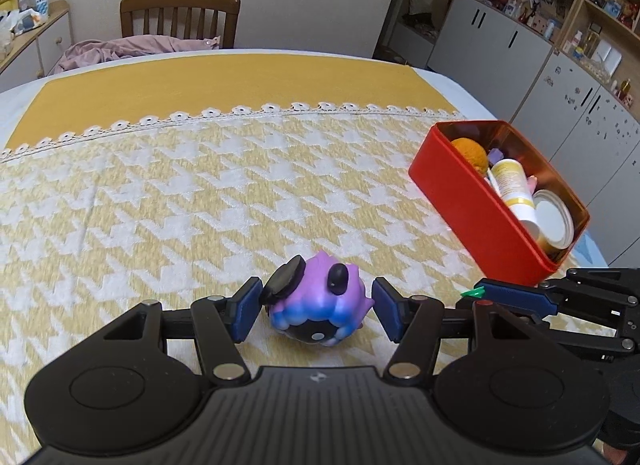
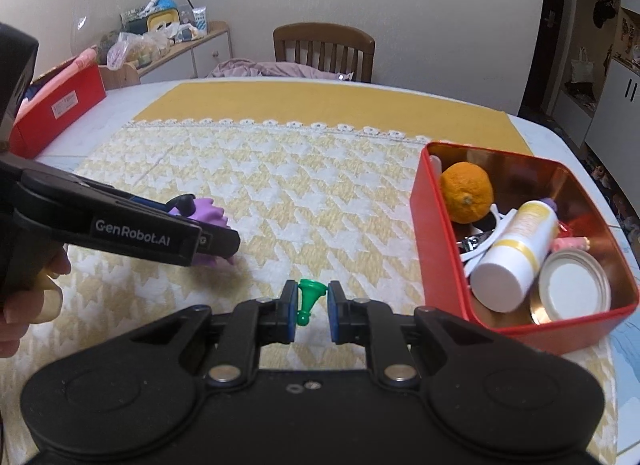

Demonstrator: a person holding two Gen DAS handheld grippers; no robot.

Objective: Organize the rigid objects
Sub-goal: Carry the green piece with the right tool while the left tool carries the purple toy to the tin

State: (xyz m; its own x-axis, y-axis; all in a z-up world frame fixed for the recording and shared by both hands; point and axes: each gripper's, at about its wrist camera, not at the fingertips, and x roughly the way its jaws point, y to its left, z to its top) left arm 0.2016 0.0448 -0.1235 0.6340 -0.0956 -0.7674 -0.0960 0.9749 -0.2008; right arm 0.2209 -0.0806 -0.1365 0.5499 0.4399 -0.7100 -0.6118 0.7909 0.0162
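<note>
Far left in the right wrist view: red box (image 2: 60, 105) at the table edge, a person's hand (image 2: 24, 297) on the left gripper's handle. Left gripper (image 1: 316, 307) half spread with the purple-and-blue toy (image 1: 318, 301) between its blue pads; left pad touches the toy's black disc, right pad sits just beside the body with a thin gap showing, so cannot tell if it is really gripped. The right wrist view hides the toy's underside, so lifted or resting on the yellow-and-white cloth (image 1: 160, 193) is unclear.

Middle: right gripper (image 2: 313, 307) pressed nearly together, pinching a small green pawn-like piece (image 2: 307, 299). Piece is tilted, wide end away from the camera, round end toward it. In the left wrist view only its green tip pokes out of the right gripper's pads.

Right: red tin (image 2: 440, 249) on the cloth, open top, near the right gripper. Inside: orange citrus (image 2: 466, 191) at the far end, white-and-yellow bottle (image 2: 516, 249) lying tilted, round metal lid (image 2: 572, 285) at the near end, some small white and pink bits underneath, too cluttered to name.
</note>
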